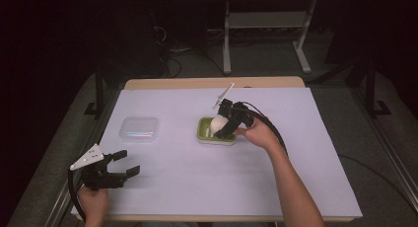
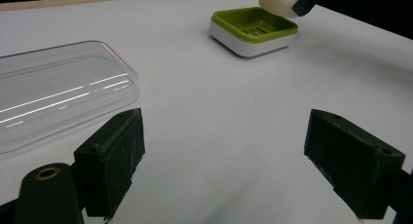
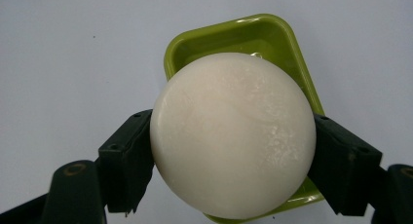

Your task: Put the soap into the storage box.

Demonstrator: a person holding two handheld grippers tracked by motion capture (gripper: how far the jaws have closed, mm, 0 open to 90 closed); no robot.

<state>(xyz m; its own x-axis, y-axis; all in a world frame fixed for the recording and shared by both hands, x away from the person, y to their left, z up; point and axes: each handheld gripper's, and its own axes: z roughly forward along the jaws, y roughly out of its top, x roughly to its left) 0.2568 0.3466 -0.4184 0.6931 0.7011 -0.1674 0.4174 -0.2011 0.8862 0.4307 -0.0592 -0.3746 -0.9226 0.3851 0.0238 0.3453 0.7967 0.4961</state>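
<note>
The right gripper (image 3: 233,151) was clamped on a round, cream-white bar of soap (image 3: 233,135), one black jaw pressing each side of its rim. The soap's broad flat face was turned toward that gripper's camera; being round, it showed no long axis. It hung directly above the green rectangular plastic soap dish (image 3: 272,35) with the white base; whether soap and dish touched could not be told. In the high view the right gripper (image 1: 221,126) slanted down onto the dish (image 1: 203,126) from its right. The dish's long axis ran away from the person. The left gripper (image 1: 127,164) lay well to the dish's near left, jaws wide apart and holding nothing. A clear rectangular plastic lid (image 1: 139,129) lay flat on the white table cover (image 1: 197,177), left of the dish.
</note>
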